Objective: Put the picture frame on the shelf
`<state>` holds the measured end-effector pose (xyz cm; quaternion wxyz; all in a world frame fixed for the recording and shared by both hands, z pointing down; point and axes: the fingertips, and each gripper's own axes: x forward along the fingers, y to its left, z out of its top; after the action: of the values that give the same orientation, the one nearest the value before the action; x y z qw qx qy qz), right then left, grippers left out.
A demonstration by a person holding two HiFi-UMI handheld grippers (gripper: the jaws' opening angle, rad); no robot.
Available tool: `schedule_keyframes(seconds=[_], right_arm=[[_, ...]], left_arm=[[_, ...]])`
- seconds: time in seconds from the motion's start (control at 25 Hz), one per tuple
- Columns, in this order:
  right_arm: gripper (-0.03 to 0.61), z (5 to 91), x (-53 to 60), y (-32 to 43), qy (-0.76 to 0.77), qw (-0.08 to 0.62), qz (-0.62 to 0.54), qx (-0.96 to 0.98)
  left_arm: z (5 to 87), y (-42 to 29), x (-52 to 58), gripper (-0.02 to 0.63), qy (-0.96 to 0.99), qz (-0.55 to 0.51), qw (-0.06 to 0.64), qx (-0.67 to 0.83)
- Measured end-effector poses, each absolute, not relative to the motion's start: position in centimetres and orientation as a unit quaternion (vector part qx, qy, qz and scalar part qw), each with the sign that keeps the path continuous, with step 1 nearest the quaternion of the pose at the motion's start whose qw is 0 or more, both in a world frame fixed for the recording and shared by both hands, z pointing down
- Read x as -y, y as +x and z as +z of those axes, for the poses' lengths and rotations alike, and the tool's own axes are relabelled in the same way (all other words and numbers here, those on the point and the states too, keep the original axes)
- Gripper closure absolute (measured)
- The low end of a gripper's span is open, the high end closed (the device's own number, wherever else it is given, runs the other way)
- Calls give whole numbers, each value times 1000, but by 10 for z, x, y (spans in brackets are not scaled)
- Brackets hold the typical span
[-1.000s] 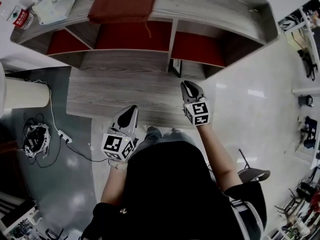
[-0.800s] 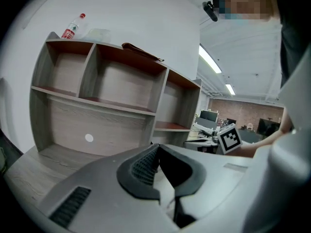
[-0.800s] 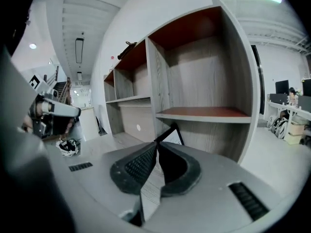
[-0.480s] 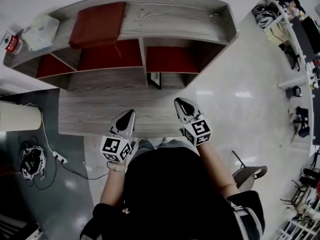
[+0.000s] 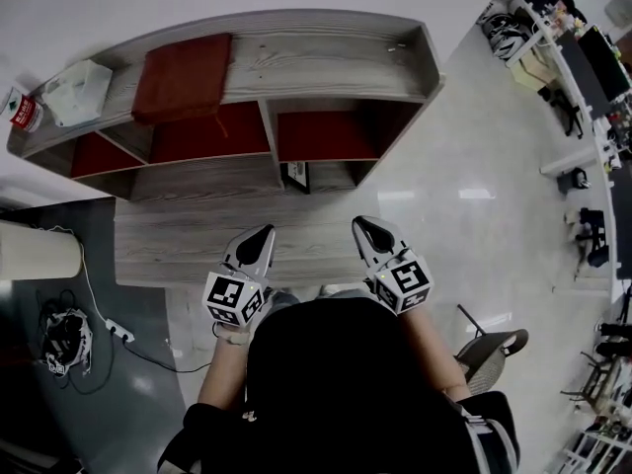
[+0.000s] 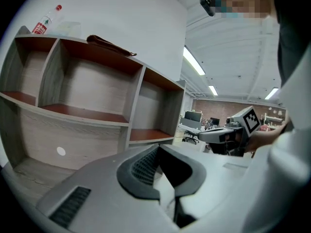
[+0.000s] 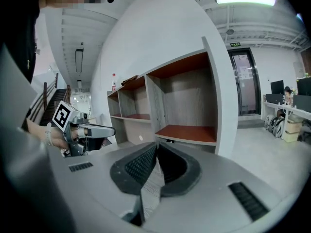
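Grey wooden shelf (image 5: pixel 326 52) stands against the wall, its compartments lined red. A red cloth (image 5: pixel 183 75) lies on its top, with a pale packet (image 5: pixel 74 92) and a bottle (image 5: pixel 20 110) toward the left end. The picture frame (image 5: pixel 296 176) stands upright at the foot of the shelf, below a divider. The left gripper (image 5: pixel 263 235) and right gripper (image 5: pixel 364 227) hover over the low wooden platform (image 5: pixel 178 240), both tapering to closed points, well apart from the frame.
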<state>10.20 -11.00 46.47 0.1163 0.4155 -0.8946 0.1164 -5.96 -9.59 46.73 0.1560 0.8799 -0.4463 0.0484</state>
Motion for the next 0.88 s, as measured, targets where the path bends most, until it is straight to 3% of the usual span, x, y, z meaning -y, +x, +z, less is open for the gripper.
schedule_keyframes(seconds=[0.88], right_arm=[[571, 460, 105, 75, 411, 106, 130, 896]], left_arm=[[455, -66, 93, 604, 903, 59, 147, 400]])
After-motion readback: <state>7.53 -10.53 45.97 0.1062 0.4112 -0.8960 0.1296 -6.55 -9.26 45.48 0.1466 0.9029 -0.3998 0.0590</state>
